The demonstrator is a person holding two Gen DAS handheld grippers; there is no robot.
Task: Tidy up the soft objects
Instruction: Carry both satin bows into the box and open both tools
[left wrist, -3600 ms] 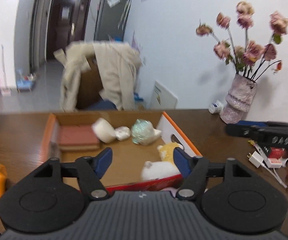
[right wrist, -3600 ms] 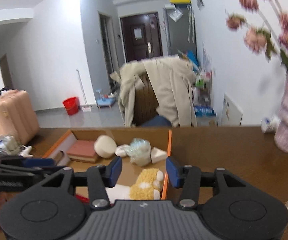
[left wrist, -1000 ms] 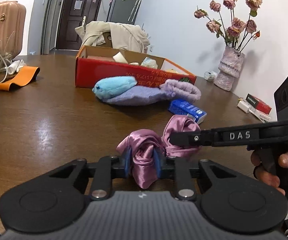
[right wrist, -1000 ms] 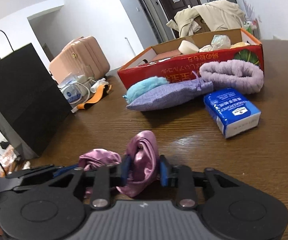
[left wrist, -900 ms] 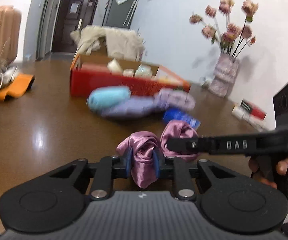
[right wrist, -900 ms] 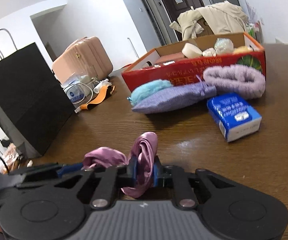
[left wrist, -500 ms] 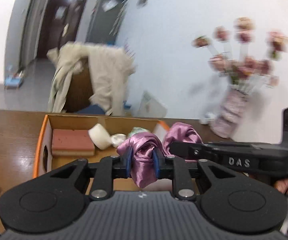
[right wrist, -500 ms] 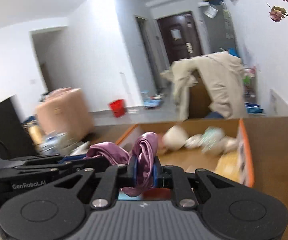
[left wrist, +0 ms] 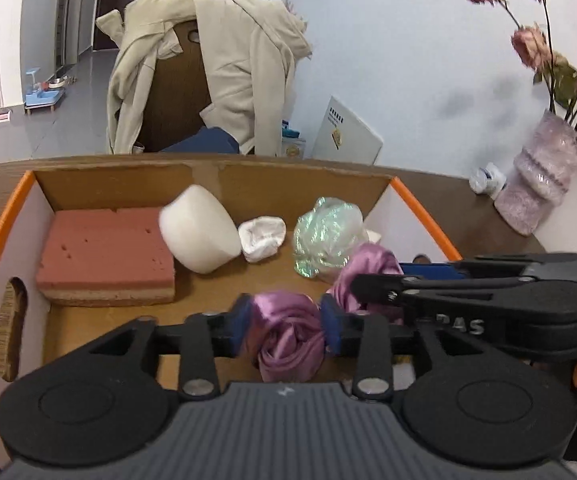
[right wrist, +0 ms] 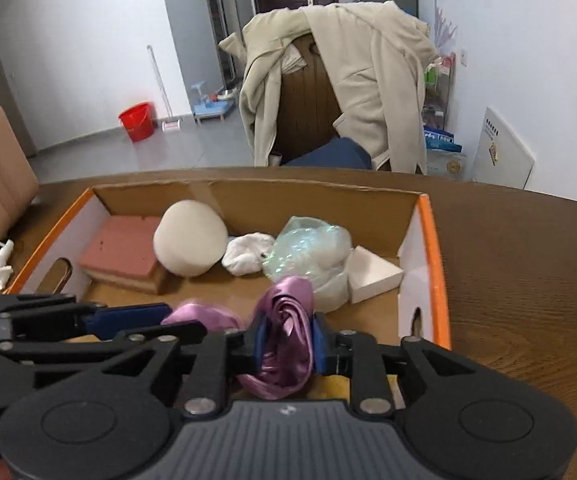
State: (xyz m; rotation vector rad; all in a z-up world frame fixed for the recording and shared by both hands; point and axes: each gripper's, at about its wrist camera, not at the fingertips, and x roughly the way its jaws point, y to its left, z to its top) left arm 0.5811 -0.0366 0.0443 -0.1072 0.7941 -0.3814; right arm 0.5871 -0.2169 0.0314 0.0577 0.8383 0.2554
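Observation:
Both grippers hold one purple satin cloth over the open cardboard box (left wrist: 424, 216). My left gripper (left wrist: 286, 326) is shut on one bunched end of the cloth (left wrist: 288, 340). My right gripper (right wrist: 286, 340) is shut on the other end (right wrist: 288, 320); it also shows at the right in the left wrist view (left wrist: 372, 280). The box (right wrist: 432, 240) holds a pink sponge block (left wrist: 104, 252), a white foam ball (left wrist: 198, 230), a white wad (left wrist: 260, 236) and a shiny plastic bundle (left wrist: 326, 236).
A vase of dried roses (left wrist: 540, 180) and a small white bottle (left wrist: 486, 178) stand on the brown table right of the box. A chair with a beige coat (right wrist: 340, 80) stands behind the table. A white flat box (right wrist: 372, 270) lies in the box's right corner.
Both grippers closed on the purple cloth lying on the table, lifted it and carried it over the box. Now they are lower and closer over the box interior.

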